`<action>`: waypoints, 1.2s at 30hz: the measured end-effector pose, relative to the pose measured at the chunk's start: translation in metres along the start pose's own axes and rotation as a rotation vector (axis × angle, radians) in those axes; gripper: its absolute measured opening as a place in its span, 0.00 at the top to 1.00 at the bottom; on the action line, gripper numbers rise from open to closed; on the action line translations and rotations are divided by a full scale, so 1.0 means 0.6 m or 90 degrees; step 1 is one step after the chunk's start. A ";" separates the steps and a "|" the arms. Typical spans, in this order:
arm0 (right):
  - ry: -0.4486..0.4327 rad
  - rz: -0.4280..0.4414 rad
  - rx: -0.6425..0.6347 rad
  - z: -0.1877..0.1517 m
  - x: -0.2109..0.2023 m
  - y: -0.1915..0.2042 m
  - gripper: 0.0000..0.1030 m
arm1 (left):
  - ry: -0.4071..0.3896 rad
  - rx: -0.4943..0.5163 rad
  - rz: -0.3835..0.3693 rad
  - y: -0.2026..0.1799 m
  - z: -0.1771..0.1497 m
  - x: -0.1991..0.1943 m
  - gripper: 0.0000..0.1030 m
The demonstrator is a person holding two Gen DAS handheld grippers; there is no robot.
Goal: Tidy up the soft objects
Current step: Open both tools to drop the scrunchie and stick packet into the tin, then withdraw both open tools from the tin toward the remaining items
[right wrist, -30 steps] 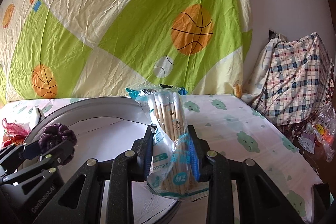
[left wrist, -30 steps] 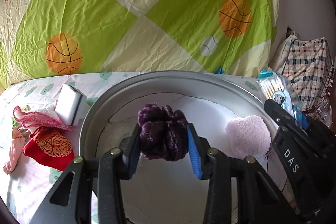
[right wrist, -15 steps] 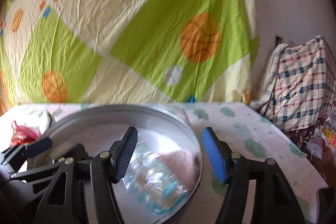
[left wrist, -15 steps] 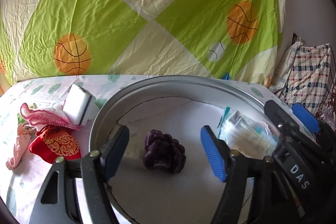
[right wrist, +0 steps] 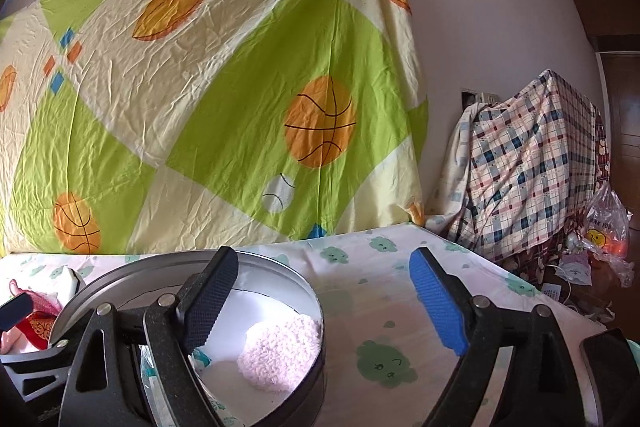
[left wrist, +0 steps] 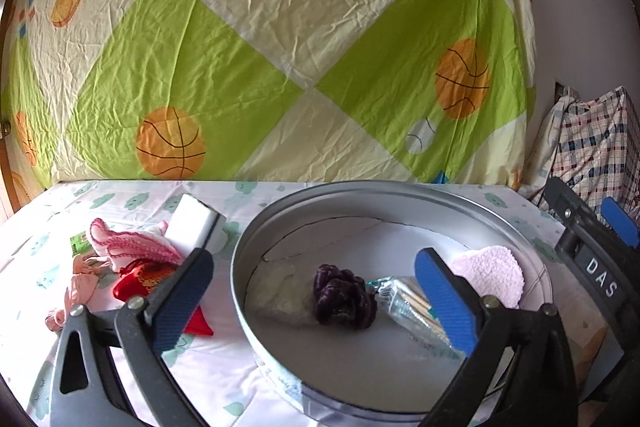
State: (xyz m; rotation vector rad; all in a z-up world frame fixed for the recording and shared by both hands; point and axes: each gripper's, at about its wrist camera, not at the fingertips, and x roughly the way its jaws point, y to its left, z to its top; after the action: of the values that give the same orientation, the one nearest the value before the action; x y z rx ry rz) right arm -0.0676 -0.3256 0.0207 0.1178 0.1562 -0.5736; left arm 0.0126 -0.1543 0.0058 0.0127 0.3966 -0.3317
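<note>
A round metal tin [left wrist: 280, 211] stands on the table. In it lie a purple scrunchie [left wrist: 344, 297], a clear bag of cotton swabs [left wrist: 408, 307] and a pink fluffy pad [left wrist: 494, 273]. The pad [right wrist: 280, 355] and the tin [right wrist: 316, 303] also show in the right wrist view. My left gripper [left wrist: 316, 303] is open and empty, raised above the tin's near side. My right gripper [right wrist: 324, 307] is open and empty over the tin's right rim. It shows in the left wrist view [left wrist: 592, 239] at the right.
Left of the tin lie a white sponge [left wrist: 194, 223], a pink knitted cloth [left wrist: 128, 243], a red embroidered pouch [left wrist: 140, 279] and a small pink item [left wrist: 78, 291]. A basketball-print sheet [left wrist: 280, 47] hangs behind. A plaid-covered pile [right wrist: 532, 163] stands at the right.
My left gripper opened and dropped the purple scrunchie into the tin, then pulled back. My right gripper opened and dropped the cotton swab bag into the tin, then rose to the right.
</note>
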 end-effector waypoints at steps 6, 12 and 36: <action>-0.012 -0.019 0.023 -0.002 -0.015 -0.005 0.13 | 0.000 0.000 0.015 0.023 -0.008 -0.020 0.01; -0.034 -0.044 0.019 -0.003 -0.033 -0.004 0.13 | -0.003 0.002 0.032 0.046 -0.015 -0.035 0.01; -0.041 -0.041 0.062 -0.018 -0.110 0.030 0.13 | 0.004 -0.017 0.098 0.154 -0.029 -0.069 0.01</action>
State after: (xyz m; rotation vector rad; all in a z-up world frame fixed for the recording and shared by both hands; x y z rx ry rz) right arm -0.1134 -0.2739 0.0231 0.1886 0.0694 -0.6485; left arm -0.0004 -0.0525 0.0010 0.0185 0.4039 -0.1747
